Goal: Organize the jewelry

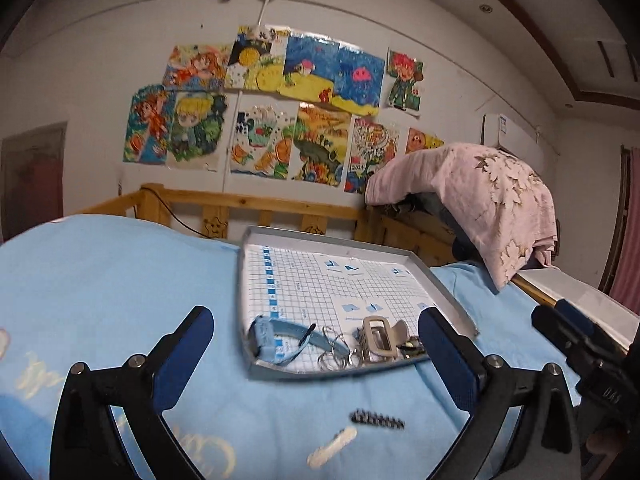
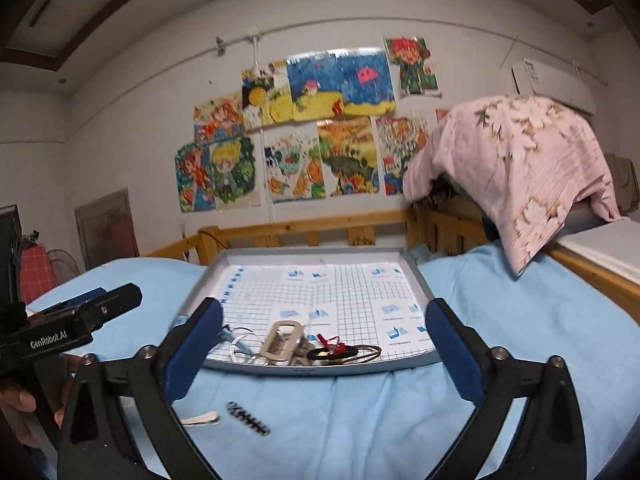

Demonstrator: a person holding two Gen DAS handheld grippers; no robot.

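A grey tray (image 1: 440,276) (image 2: 420,276) lined with gridded paper lies on the light blue bedspread. At its near edge lie a blue watch (image 1: 266,336), metal rings (image 1: 336,354), a beige hair claw (image 1: 378,338) (image 2: 282,340) and a black hair tie with a red piece (image 2: 334,350). A black beaded clip (image 1: 376,420) (image 2: 248,420) and a white clip (image 1: 332,446) (image 2: 200,418) lie on the bedspread in front of the tray. My left gripper (image 1: 316,344) and my right gripper (image 2: 324,332) are both open and empty, held above the near edge of the tray.
A wooden bed rail (image 1: 260,204) runs behind the tray. A pink cloth (image 1: 488,200) covers a pile at the back right. Children's drawings (image 1: 280,112) hang on the wall. The other gripper shows at the edge of each view (image 1: 580,344) (image 2: 72,320).
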